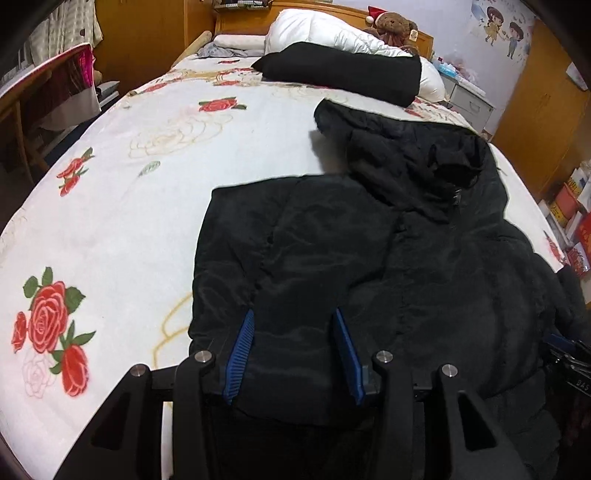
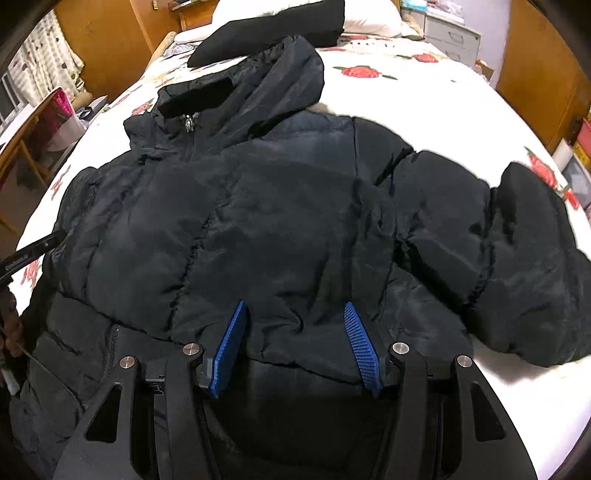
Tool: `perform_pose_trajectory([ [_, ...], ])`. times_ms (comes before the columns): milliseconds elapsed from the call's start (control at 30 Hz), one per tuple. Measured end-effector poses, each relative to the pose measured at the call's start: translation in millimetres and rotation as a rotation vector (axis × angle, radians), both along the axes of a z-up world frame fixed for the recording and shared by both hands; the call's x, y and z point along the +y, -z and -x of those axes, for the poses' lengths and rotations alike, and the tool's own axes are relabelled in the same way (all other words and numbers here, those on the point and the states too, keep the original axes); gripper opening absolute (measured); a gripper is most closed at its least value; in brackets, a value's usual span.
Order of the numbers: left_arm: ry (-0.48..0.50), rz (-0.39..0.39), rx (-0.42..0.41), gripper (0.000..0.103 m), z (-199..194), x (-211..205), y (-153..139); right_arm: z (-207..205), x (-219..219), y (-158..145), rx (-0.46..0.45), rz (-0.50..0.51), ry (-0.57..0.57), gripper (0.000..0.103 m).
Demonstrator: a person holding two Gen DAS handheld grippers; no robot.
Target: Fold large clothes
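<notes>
Both grippers, left (image 1: pixel 293 354) and right (image 2: pixel 295 347), grasp the black puffer jacket's (image 2: pixel 258 206) hem; next, fold it toward the hood (image 2: pixel 266 77).

A bed with a white rose-print blanket (image 1: pixel 147 155). At its head, a white duvet (image 1: pixel 332 33) and a brown teddy bear (image 1: pixel 395 24). Wooden wardrobe (image 1: pixel 543 107) at right.

A: Left wrist view: from low over the near edge of the bed (image 1: pixel 110 229), angled down its length toward the headboard, close above the black jacket (image 1: pixel 332 266), between the left gripper (image 1: pixel 295 321) fingers.

B: Right wrist view: same steep downward tilt, nearer the jacket's (image 2: pixel 258 206) middle, framed by the right gripper (image 2: pixel 295 314). Both share the jacket, rose-print bedspread (image 2: pixel 424 96) and folded black garment (image 2: pixel 277 26) beyond.
</notes>
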State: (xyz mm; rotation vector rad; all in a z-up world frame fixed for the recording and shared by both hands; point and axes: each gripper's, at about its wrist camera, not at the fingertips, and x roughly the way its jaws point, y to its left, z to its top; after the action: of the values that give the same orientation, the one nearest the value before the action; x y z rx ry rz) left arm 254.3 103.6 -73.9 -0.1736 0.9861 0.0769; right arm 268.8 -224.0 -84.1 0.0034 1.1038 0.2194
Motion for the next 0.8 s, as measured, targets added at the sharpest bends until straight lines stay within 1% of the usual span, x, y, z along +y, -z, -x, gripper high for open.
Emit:
perform_pose_trajectory([
  [100,0.014,-0.019,-0.021,0.046,15,-12,-20,14,-5,-17,-0.023,-0.002,0.007,0.056],
  [200,0.026,-0.019,-0.055,0.046,39,-26,-42,35,-14,-36,-0.062,-0.014,0.030,0.056],
  [333,0.048,-0.027,-0.100,0.046,73,-49,-70,70,-26,-66,-0.113,-0.031,0.051,0.056],
  [500,0.087,-0.018,-0.154,0.047,118,-77,-102,113,-45,-90,-0.146,-0.053,0.079,0.056],
  [633,0.111,-0.017,-0.181,0.047,145,-95,-118,143,-64,-103,-0.167,-0.074,0.120,0.056],
  [800,0.133,-0.006,-0.188,0.047,165,-111,-126,163,-83,-108,-0.181,-0.075,0.153,0.056],
])
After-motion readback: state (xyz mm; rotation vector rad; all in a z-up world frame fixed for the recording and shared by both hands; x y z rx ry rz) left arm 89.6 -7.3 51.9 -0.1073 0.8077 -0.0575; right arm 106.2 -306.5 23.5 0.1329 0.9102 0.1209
